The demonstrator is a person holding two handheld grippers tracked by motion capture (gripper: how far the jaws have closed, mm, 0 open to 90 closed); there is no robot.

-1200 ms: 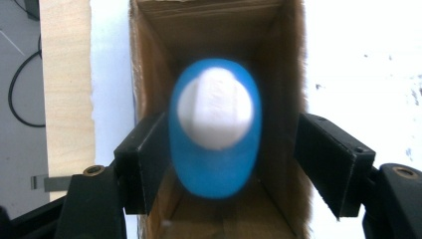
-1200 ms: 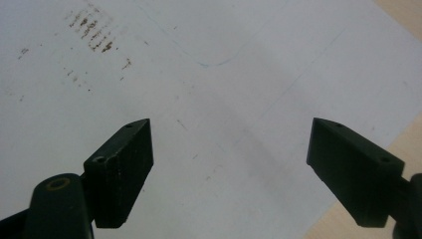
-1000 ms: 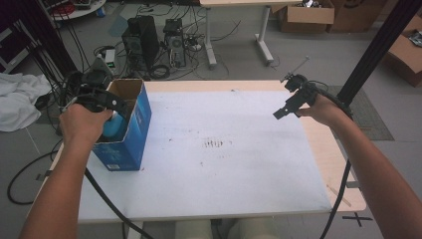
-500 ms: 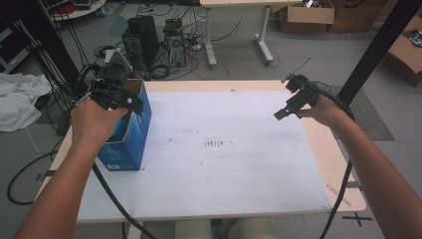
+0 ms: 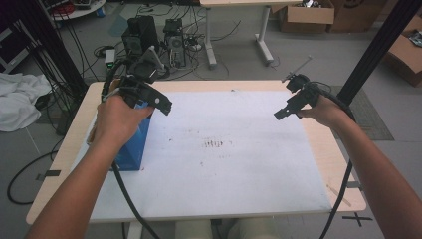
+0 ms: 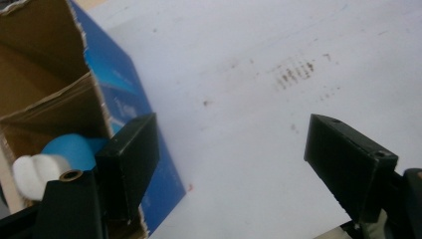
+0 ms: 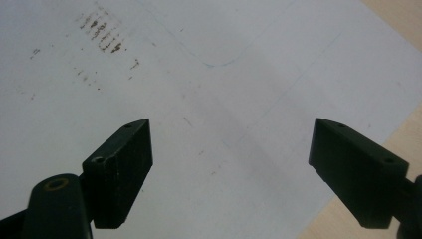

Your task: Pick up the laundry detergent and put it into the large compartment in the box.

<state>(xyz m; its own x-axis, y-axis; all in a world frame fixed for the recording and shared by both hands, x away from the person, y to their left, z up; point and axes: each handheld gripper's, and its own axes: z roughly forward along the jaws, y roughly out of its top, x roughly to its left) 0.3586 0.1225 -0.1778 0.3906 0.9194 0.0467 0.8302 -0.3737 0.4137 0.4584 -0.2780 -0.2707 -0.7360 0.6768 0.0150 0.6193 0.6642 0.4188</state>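
A blue cardboard box (image 5: 133, 149) with an open top stands at the table's left edge, partly under my left hand. In the left gripper view the box (image 6: 124, 94) holds a blue and white object (image 6: 67, 152) deep inside. My left gripper (image 5: 161, 107) hovers over the box's right rim, open and empty (image 6: 234, 154). At the right side my right gripper (image 5: 281, 113) hangs above the white sheet (image 5: 224, 189), open with nothing between its jaws (image 7: 234, 164).
A patch of dark smudges (image 5: 214, 144) marks the sheet's middle. The bare wooden table edge (image 5: 343, 164) runs along the right. Behind the table, computer towers (image 5: 142, 30) and cables lie on the floor. A black post (image 5: 378, 45) rises at far right.
My left gripper has lifted up from over the box's opening and swung right toward the sheet, jaws empty. The right gripper has stayed in place.
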